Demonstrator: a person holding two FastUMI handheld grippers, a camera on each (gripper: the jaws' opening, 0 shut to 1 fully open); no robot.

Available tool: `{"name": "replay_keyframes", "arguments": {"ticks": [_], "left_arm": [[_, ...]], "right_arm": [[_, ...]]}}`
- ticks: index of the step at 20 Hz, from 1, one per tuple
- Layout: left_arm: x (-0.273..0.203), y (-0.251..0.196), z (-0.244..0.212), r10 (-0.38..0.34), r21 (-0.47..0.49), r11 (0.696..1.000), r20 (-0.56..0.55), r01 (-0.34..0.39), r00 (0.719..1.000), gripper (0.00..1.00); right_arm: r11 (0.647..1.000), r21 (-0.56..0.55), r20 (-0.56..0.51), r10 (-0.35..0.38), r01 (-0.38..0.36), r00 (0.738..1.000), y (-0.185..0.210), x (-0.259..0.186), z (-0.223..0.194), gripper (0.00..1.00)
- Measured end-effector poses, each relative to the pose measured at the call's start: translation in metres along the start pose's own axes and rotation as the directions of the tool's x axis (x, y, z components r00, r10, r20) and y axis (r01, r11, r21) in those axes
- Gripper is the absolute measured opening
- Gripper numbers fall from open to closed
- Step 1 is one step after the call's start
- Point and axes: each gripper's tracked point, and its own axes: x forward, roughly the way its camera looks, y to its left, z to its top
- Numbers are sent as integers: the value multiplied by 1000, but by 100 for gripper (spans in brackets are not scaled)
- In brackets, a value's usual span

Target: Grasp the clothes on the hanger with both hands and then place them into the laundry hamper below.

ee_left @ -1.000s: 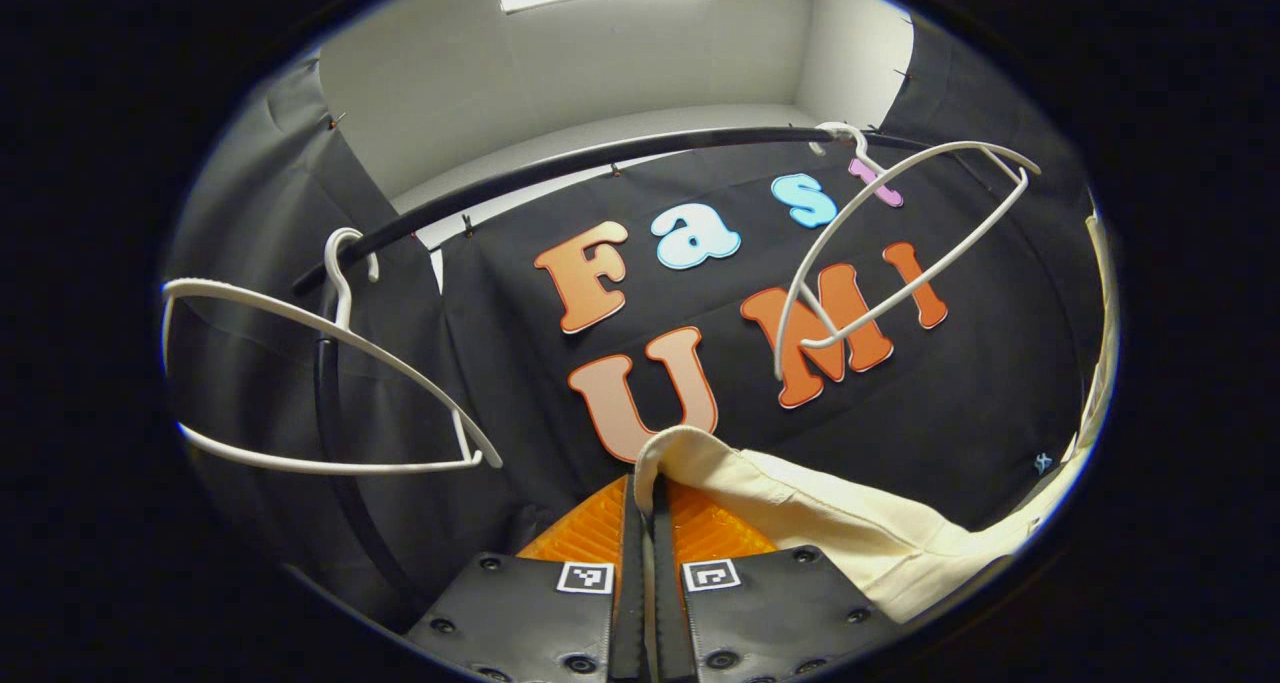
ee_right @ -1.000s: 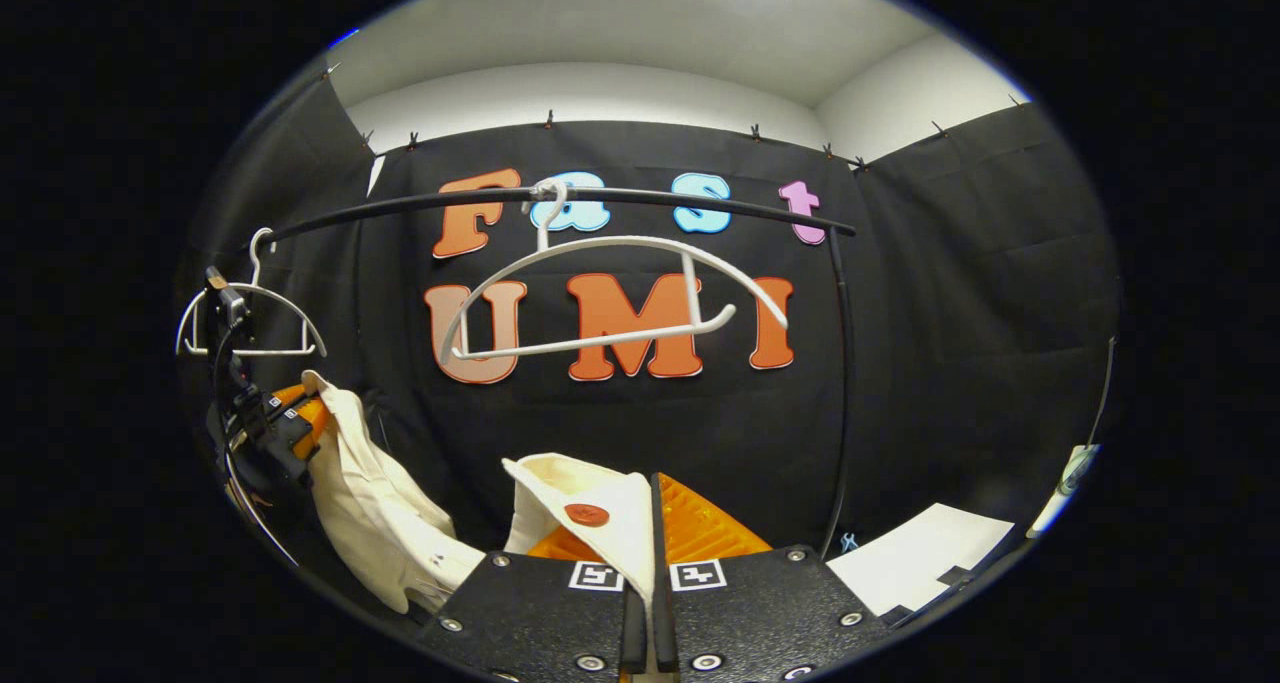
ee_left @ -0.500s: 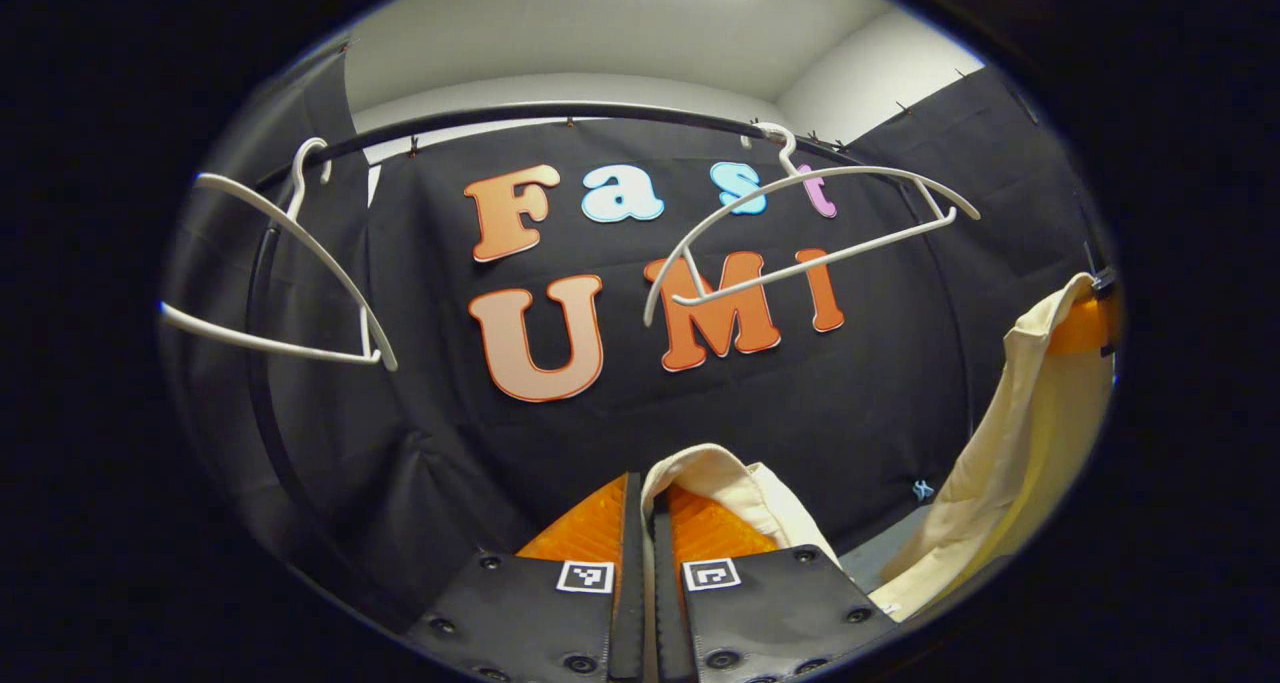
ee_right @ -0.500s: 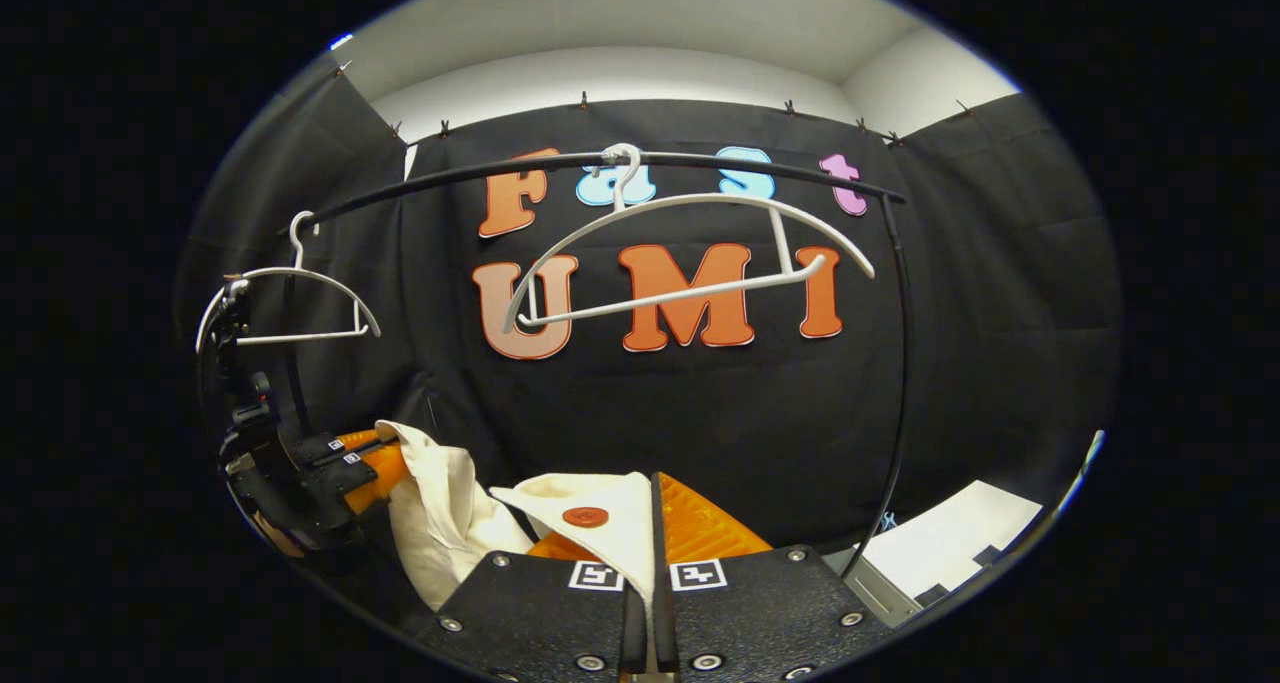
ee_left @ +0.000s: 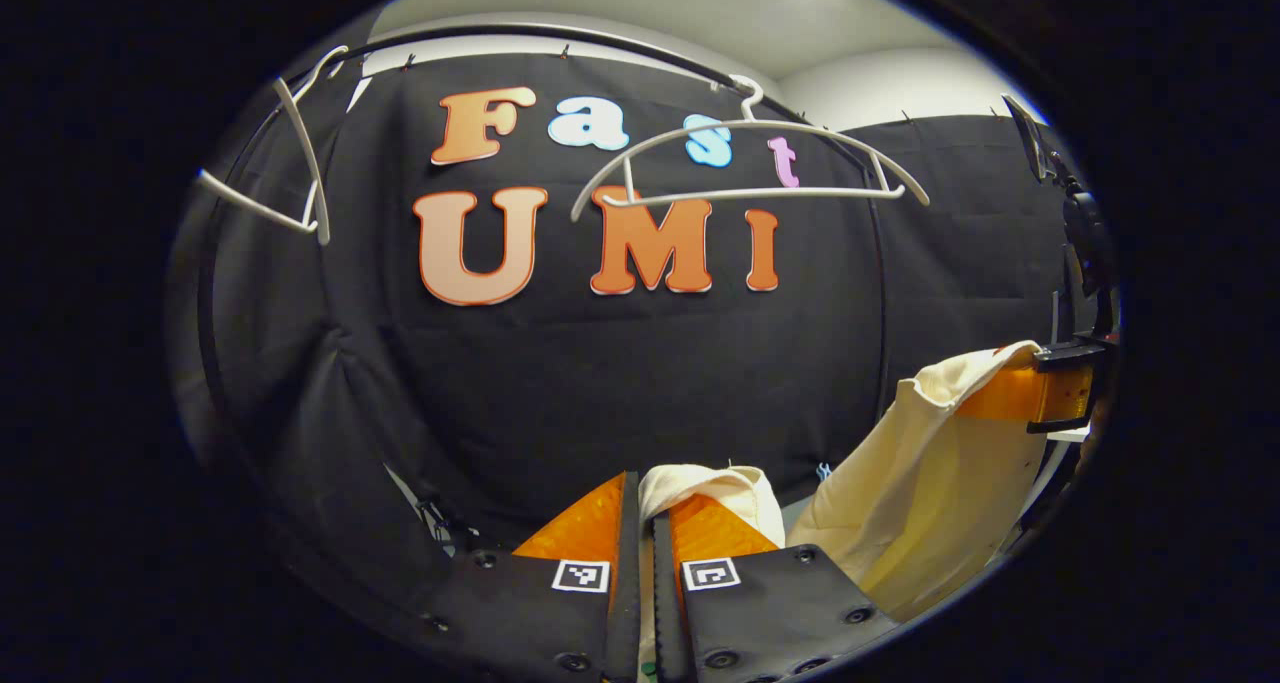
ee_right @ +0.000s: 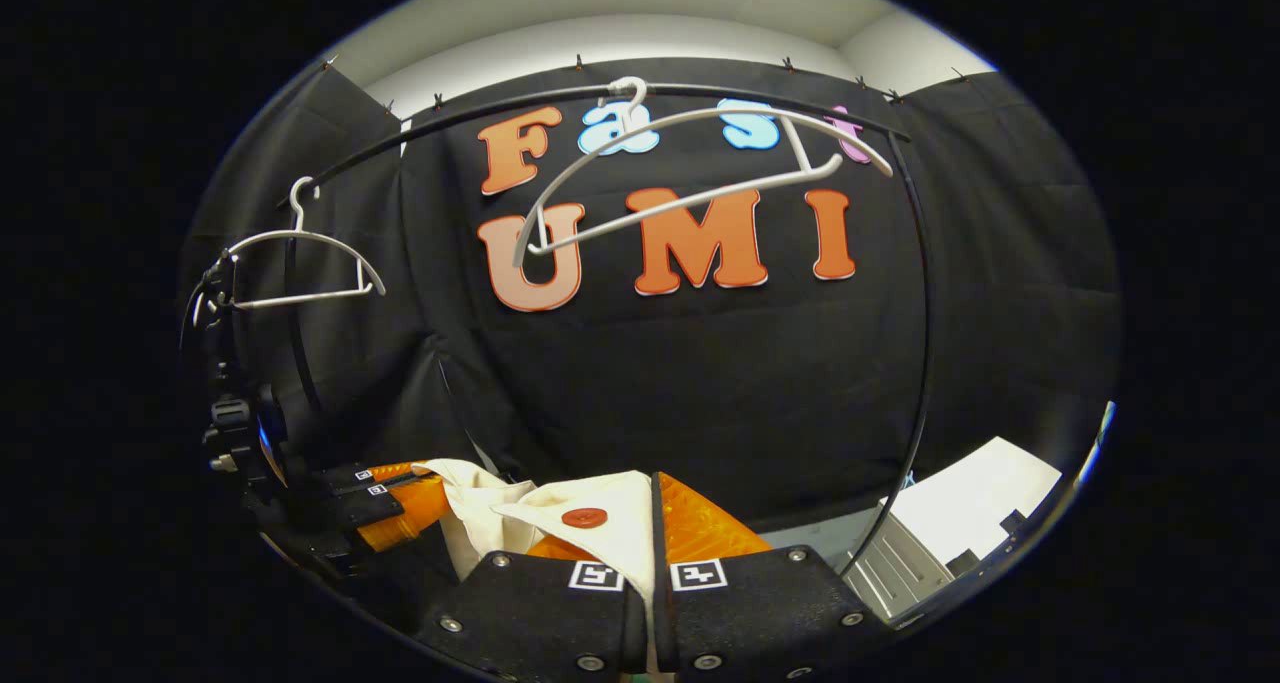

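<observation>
- Left gripper view: left tool (ee_left: pixel 645 523) at the bottom, orange fingers (ee_left: pixel 715 533) pressed together on a fold of the cream garment (ee_left: pixel 715 488) — cloth bunched over the tips and pinched in the narrow slit between them.
- Off to the right, more of the same garment hanging in a broad drape below the right tool (ee_left: pixel 1040 393) (orange fingers gripping its upper corner, black body behind).
- Above, two bare white hangers on the black rail (ee_left: pixel 600 38): one hanger (ee_left: pixel 750 163) near the centre, level; a second hanger (ee_left: pixel 290 173) at the left edge, tilted steeply.
- Right gripper view: right tool (ee_right: pixel 650 533) at the bottom, fingers closed tight on a garment edge (ee_right: pixel 600 528) bearing a red-brown button (ee_right: pixel 585 516) — cloth lying over the left finger and running down into the gap.
- At lower left, left tool (ee_right: pixel 400 503) clamping the other end, garment slack between the two.
- Overhead, centre hanger (ee_right: pixel 700 163) tilted on the rail (ee_right: pixel 500 113), the other hanger (ee_right: pixel 300 263) at left, level.
- At lower right, white panel (ee_right: pixel 975 503) (cannot tell what it belongs to).
</observation>
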Motion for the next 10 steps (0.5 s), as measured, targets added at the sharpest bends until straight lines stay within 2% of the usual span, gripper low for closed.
{"name": "replay_keyframes", "arguments": {"ticks": [5, 10], "left_arm": [[-4, -10, -53, -40, -70, 997, -131, 31, 991, 17], [-3, -12, -94, -45, -119, 993, -240, 16, 970, 17]], "right_arm": [[1000, 11, -135, -12, 14, 991, -4, 5, -56, 8], [999, 33, -216, -24, 31, 976, -15, 10, -93, 8]]}}
